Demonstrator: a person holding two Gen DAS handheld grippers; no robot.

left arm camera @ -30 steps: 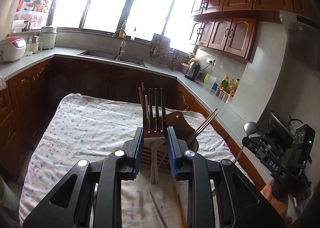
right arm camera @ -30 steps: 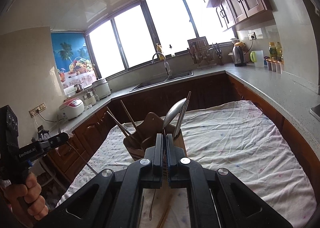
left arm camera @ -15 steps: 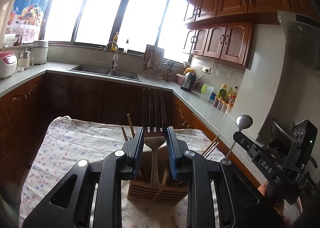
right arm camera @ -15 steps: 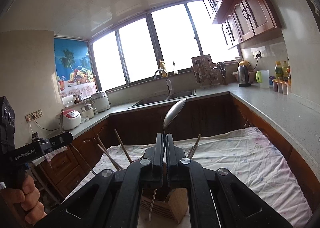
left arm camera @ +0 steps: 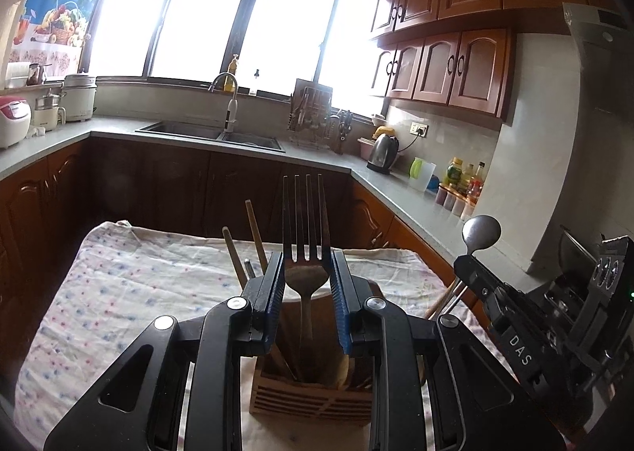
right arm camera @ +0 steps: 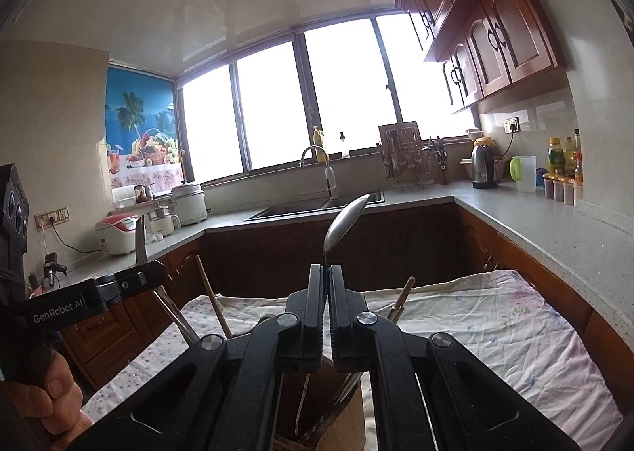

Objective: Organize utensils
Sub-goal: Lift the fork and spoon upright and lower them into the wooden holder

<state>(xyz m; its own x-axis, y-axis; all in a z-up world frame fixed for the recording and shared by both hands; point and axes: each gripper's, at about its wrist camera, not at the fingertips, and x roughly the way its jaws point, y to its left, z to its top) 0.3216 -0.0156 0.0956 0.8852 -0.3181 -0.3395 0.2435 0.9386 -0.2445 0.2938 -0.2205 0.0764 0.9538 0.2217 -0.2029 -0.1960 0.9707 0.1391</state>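
My left gripper [left arm camera: 307, 280] is shut on a metal fork [left arm camera: 305, 213], tines up, blue pads pressing its neck. The fork's handle hangs down into a slatted wooden utensil holder [left arm camera: 309, 395] just below, where wooden chopsticks [left arm camera: 253, 237] and a wooden spoon stand. At the right, my right gripper [left arm camera: 475, 276] holds a metal spoon [left arm camera: 481, 231] upright. In the right wrist view my right gripper [right arm camera: 327, 276] is shut on the spoon [right arm camera: 346, 221] by its stem, over the holder [right arm camera: 337, 427]. My left gripper [right arm camera: 130, 280] with the fork [right arm camera: 140, 241] is at the left.
The holder stands on a table under a flowered cloth [left arm camera: 119, 292]. A grey counter [left arm camera: 396, 189] runs behind and to the right, with a sink [left arm camera: 210, 132], a dish rack, a kettle [left arm camera: 382, 152] and bottles. A person's hand [right arm camera: 51, 391] grips the left handle.
Both grippers have come forward over the wooden holder, which now lies right beneath them. The fork's handle now reaches into it. Both grips are unchanged.
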